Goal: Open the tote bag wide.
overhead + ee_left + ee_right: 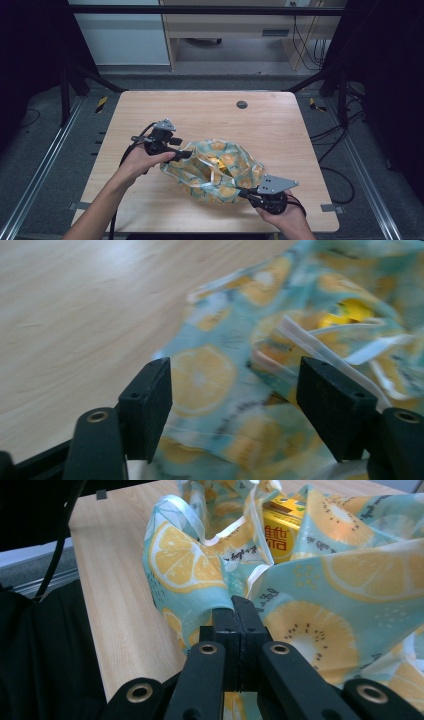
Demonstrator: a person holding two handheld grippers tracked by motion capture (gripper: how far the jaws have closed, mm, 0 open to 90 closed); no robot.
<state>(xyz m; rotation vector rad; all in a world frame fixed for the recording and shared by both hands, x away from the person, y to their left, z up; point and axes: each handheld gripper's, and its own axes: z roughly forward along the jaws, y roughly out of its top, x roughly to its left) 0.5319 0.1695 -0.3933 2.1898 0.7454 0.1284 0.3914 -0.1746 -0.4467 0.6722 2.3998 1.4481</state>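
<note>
Lemon-print bag point(215, 172) lies crumpled on the near half of the surface point(210, 112), its mouth turned up and partly spread, and the two grippers look placed to work that mouth wider or hold it steady. Nearest the person, the right gripper point(246, 192) is clenched on the bag's near edge: in the right gripper view its jaws meet tight with a fold of the printed cloth pinched between them point(235, 611), which reads as an anchor, keeping that side pinned low while the other side is handled. Just beyond that pinch the cloth rises into folds, and inside the opening sits a yellow carton point(282, 532) with red print, leaning among the folds; the same yellow shows through the mouth from above point(216, 162). A white drawstring or trim point(192, 515) runs along the rim, so this is likely a pouch that cinches shut. On the far-left side of the bag, the left gripper point(186, 155) has its jaws released and spread, with the cloth and a strip of white trim point(320, 347) lying between the pads but not pressed by them; it seems poised to take hold of the opposite rim. Farther back the surface carries a small round grommet point(242, 104).
</note>
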